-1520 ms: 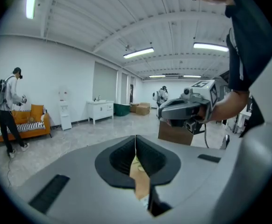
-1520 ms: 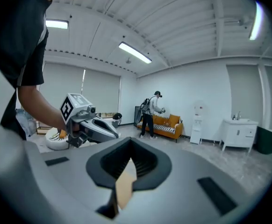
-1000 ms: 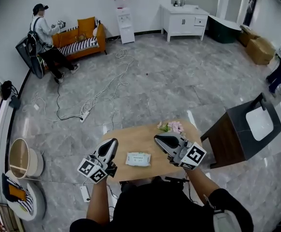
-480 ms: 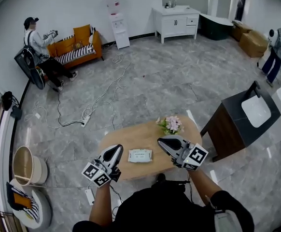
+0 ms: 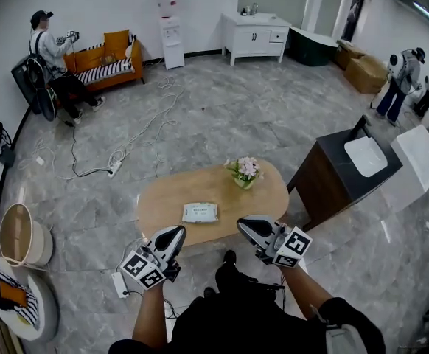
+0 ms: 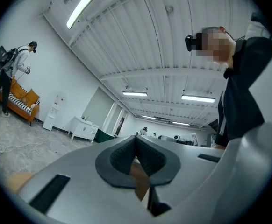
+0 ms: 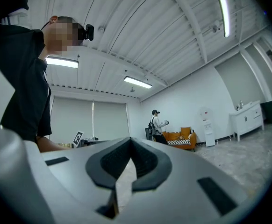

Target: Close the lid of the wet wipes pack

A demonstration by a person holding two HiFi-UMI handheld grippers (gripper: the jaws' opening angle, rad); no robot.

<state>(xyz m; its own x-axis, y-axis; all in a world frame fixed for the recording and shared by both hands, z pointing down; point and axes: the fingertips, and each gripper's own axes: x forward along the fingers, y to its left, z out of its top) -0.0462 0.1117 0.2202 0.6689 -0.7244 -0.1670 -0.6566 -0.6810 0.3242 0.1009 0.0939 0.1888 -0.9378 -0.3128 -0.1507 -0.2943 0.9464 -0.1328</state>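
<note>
The wet wipes pack point(image 5: 200, 212) lies flat on the oval wooden table point(image 5: 163, 201), left of centre; its lid is too small to make out. Both grippers hang in front of the table's near edge, over the floor and apart from the pack. My left gripper point(image 5: 176, 232) is shut with nothing in it, and so is my right gripper point(image 5: 242, 223). In the left gripper view the jaws point(image 6: 135, 143) meet at the tip and point up at the ceiling. The right gripper view shows the same closed jaws point(image 7: 130, 146), aimed at the far wall. Neither gripper view shows the pack.
A small flower vase point(image 5: 244, 172) stands on the table's right part. A dark cabinet with a white basin point(image 5: 343, 172) is to the right. Cables point(image 5: 137, 142) and a power strip point(image 5: 119, 284) lie on the floor. Round baskets point(image 5: 19, 234) sit far left. People stand at the room's edges.
The person has stepped back from the table, so table and pack now lie farther ahead. Both grippers, earlier over the tabletop beside the pack, are now off its near edge, still shut.
</note>
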